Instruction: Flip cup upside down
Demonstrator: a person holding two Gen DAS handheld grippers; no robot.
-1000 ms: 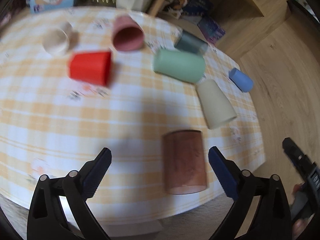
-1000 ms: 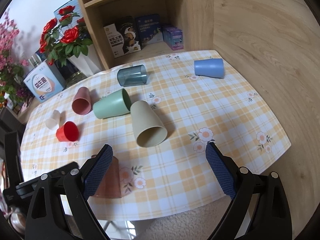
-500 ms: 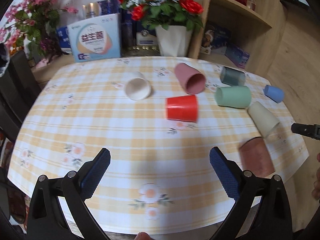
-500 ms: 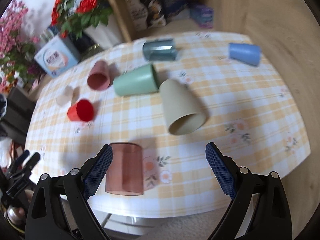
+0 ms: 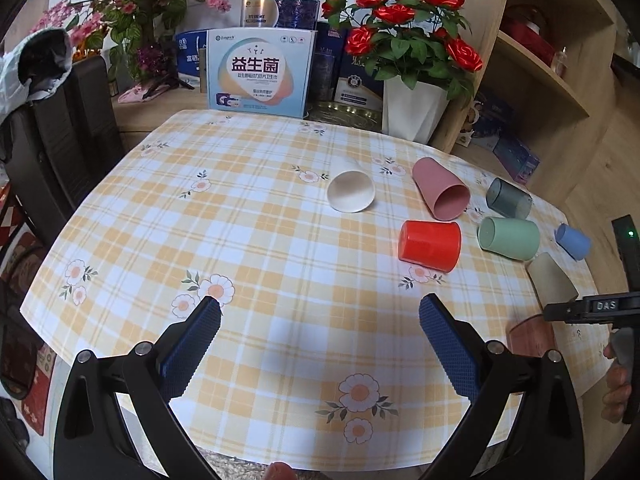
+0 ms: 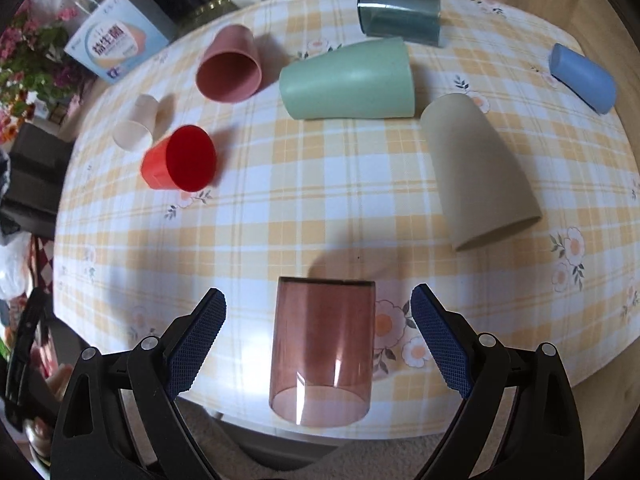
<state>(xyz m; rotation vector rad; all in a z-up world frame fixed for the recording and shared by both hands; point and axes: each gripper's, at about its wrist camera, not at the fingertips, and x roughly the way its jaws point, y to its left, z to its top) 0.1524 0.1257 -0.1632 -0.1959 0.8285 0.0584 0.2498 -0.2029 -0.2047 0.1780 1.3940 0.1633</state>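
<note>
Right wrist view, left to right. Small cream paper cup (image 6: 134,130) and red plastic cup (image 6: 180,160) lie on their sides far left on the yellow checked tablecloth (image 6: 280,216), mouths toward the camera. Pink plastic cup (image 6: 230,66), mint green cup (image 6: 348,80) and smoky grey-green translucent cup (image 6: 400,16) lie beyond. The translucent brown tumbler (image 6: 322,350) lies on its side at the near table edge, between the spread fingers of the right gripper (image 6: 318,340), untouched. Wide open, holding nothing, lined up probably to pinch the walls. Beige cup (image 6: 478,176) and blue cup (image 6: 582,78) lie to the right. Left gripper (image 5: 320,344) hangs open, empty, over bare cloth, well left of the tumbler, likely idle.
</note>
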